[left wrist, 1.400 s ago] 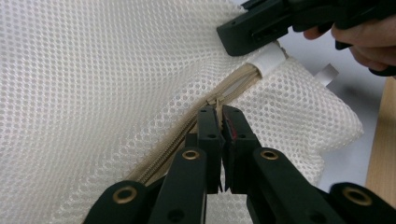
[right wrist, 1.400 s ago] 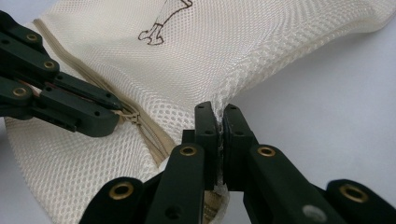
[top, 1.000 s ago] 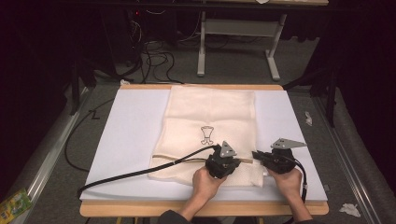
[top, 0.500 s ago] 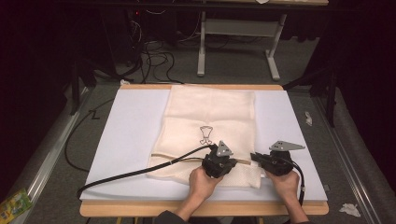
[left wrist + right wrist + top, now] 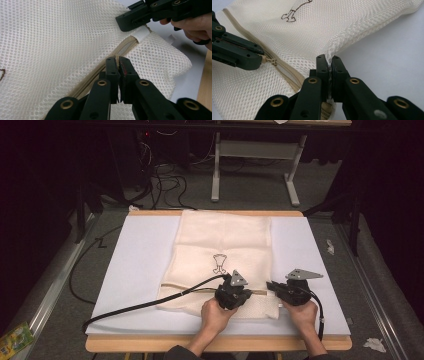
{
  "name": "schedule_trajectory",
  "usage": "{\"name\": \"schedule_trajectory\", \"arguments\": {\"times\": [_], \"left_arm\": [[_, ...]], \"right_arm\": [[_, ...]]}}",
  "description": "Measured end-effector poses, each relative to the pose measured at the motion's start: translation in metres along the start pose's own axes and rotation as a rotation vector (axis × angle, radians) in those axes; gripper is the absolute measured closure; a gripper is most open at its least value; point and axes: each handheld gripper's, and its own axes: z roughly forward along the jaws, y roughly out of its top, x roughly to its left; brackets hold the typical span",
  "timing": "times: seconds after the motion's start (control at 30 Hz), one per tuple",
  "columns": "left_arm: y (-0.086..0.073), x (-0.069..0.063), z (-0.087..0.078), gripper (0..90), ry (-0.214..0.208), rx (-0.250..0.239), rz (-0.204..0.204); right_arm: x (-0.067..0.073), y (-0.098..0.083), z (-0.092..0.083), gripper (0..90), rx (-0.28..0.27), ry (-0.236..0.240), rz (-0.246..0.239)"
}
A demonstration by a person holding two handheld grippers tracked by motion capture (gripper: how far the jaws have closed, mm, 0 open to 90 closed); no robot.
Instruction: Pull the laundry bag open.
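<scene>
A big cream mesh bag (image 5: 225,255) lies flat on the white mat (image 5: 135,270) on the table, with its near end close to the person. A zipper (image 5: 125,48) runs across that near end.

The left gripper (image 5: 117,66) is closed tight. It pinches something on the zipper line, most likely the little pull tab (image 5: 270,60). The right gripper (image 5: 328,65) is closed tight too. It pinches the mesh at the right edge of the bag, just beside the end of the zipper. The two grippers sit near each other, at the near right part of the bag.

I think the person is working the zipper: one gripper holds the bag still and the other moves the pull.

What could go wrong? The pull tab is tiny, so it could slip out of the left gripper if the tug is too quick. The mesh is soft and thin. If the right gripper lets it slide, the whole bag will drag along the mat and the zipper will not move. The mesh could also get caught in the zipper teeth and jam it. A hard pull could tear the little holes.

The bag looks very flat. I cannot tell if anything is inside it. A small brown picture (image 5: 219,263) is printed on top.
</scene>
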Motion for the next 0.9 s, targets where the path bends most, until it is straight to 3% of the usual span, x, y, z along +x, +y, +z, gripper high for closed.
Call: {"name": "schedule_trajectory", "arguments": {"times": [0.13, 0.27, 0.4, 0.9], "left_arm": [[-0.002, 0.002, 0.002, 87.0, -0.003, 0.002, -0.021], [-0.005, 0.002, -0.002, 87.0, 0.019, 0.02, -0.01], [-0.005, 0.006, -0.002, 87.0, 0.015, 0.017, -0.027], [-0.003, 0.006, -0.007, 87.0, 0.021, -0.042, -0.03]], "right_arm": [[-0.001, 0.003, 0.003, 87.9, 0.009, -0.005, -0.003], [-0.001, 0.007, 0.004, 87.9, 0.02, -0.012, -0.02], [-0.001, 0.008, 0.007, 87.9, 0.014, -0.017, -0.026], [-0.001, 0.013, 0.009, 87.8, 0.02, -0.038, -0.032]]}}
